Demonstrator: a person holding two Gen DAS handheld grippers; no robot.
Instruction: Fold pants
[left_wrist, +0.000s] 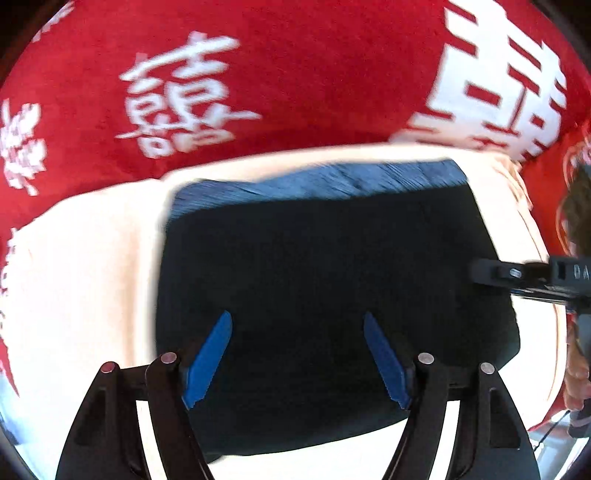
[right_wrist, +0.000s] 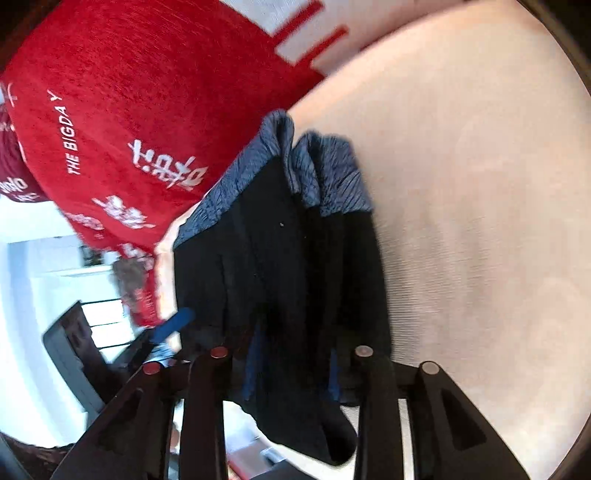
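The folded pants (left_wrist: 325, 280) lay mid-frame on the cream sheet (left_wrist: 92, 280). The left hand-held gripper (left_wrist: 297, 354) hovered open above them, seemingly to press the fold flat. Whether the right hand-held gripper (right_wrist: 291, 373), low in its frame, pinched the hem, I could not tell.

Black pants (left_wrist: 332, 266), blue waistband (left_wrist: 332, 181); red white-lettered blanket (left_wrist: 295, 74).

Left gripper (left_wrist: 297, 356): black angular arms, silver round screws, blue serrated fingers (left_wrist: 208, 360). Right gripper (right_wrist: 291, 373): matching black arms, reddish and silver screws.
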